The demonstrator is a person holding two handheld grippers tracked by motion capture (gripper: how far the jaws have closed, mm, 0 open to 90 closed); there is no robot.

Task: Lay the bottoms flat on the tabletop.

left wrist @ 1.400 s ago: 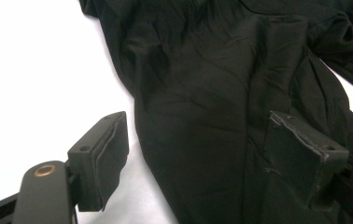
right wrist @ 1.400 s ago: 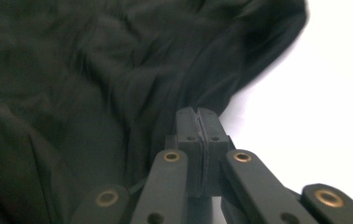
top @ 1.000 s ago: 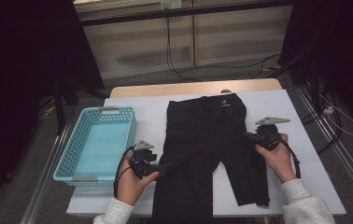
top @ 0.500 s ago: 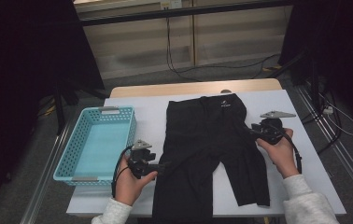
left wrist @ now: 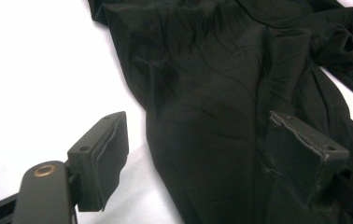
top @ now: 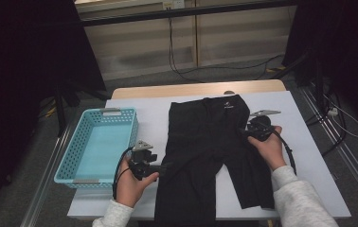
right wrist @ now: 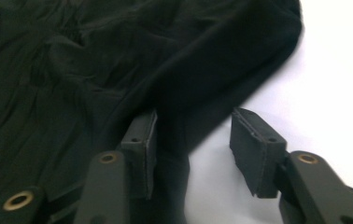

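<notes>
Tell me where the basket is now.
In the high view, the basket stands on the table's left side, beside the shorts, near the left gripper.

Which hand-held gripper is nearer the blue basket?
Left. The left hand-held gripper sits just beside the blue basket; the right hand-held gripper is across the black shorts.

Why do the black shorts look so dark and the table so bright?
High view: dim room, so the black shorts show few folds. Left gripper view: the white table glares and loses detail, while creases show in the cloth. Right gripper view: the cloth is soft and blurry up close, and the tabletop washes out.
</notes>
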